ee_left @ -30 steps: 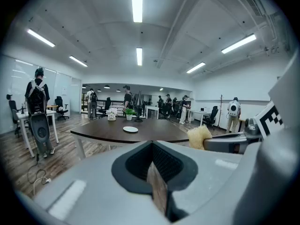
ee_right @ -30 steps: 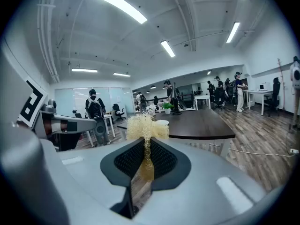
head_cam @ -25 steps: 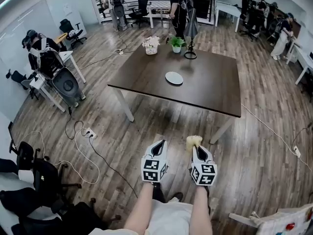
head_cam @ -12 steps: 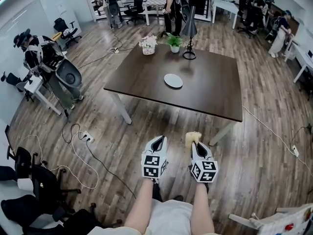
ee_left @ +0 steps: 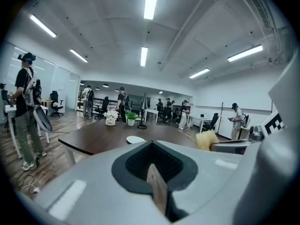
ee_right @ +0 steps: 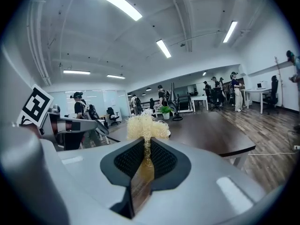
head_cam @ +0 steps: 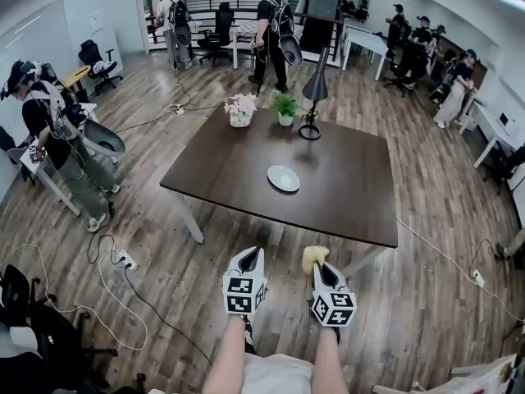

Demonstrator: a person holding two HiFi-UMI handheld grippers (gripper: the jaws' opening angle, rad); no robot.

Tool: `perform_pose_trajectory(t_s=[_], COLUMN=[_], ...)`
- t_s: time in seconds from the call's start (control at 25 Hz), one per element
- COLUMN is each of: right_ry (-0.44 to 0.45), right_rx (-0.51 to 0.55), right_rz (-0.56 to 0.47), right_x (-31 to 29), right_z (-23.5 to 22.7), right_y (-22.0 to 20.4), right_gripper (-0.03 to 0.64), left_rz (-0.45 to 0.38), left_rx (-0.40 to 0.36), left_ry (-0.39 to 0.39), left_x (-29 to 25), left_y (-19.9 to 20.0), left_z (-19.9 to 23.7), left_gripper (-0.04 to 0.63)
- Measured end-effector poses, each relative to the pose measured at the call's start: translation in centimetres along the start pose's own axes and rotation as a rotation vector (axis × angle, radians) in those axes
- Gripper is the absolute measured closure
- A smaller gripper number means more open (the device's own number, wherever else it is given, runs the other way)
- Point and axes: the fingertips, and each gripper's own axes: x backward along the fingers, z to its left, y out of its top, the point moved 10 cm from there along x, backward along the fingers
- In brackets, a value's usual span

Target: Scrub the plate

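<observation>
A white plate lies near the middle of the dark brown table; the left gripper view shows the plate small and far ahead. My right gripper is shut on a pale yellow fibrous scrubber, whose tuft sticks out past the jaws. My left gripper is shut with nothing in it. Both grippers hang over the wooden floor, short of the table's near edge.
On the table's far side stand a white flower pot, a small green plant and a black desk lamp. Several people stand around the office, one at the left. Cables and a power strip lie on the floor at left.
The table and plate have come closer and lower in the head view as I walk toward them. Both grippers keep their pose, the scrubber still held in the right one.
</observation>
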Motion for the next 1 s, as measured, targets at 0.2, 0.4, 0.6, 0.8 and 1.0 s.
perform_pose_trajectory(t_s=[0.2,0.4,0.6,0.8,1.0], right_ry=[-0.036,-0.115,-0.157,-0.145,-0.138], right_rx=[0.009,-0.011,-0.034,-0.040,-0.006], right_rz=[0.015,0.004,-0.022,-0.027,-0.030], right_x=[-2.5,-4.2,-5.7,-8.1,-10.4], right_z=[0.3,0.5,1.2,2.1,3.0], right_y=[0.6,1.6,1.7,2.0,3.6], right_gripper=[0.555,0.555,0.555,0.554,0.555], left_rz=[0.028,0.019,0.027,0.031,0.002], left_rx=[-0.004,-0.033,-0.076,-0.091,-0.080], left_ry=[-0.055,-0.115,-0.178,-0.188,-0.158], left_x=[-3.1,-5.2,-6.5,-7.1,-7.3], left_y=[1.2,2.7,3.1,3.3,4.3], left_z=[2.2,3.9,5.2,7.5,10.0], left_gripper=[0.595,0.595,0.595,0.595,0.595])
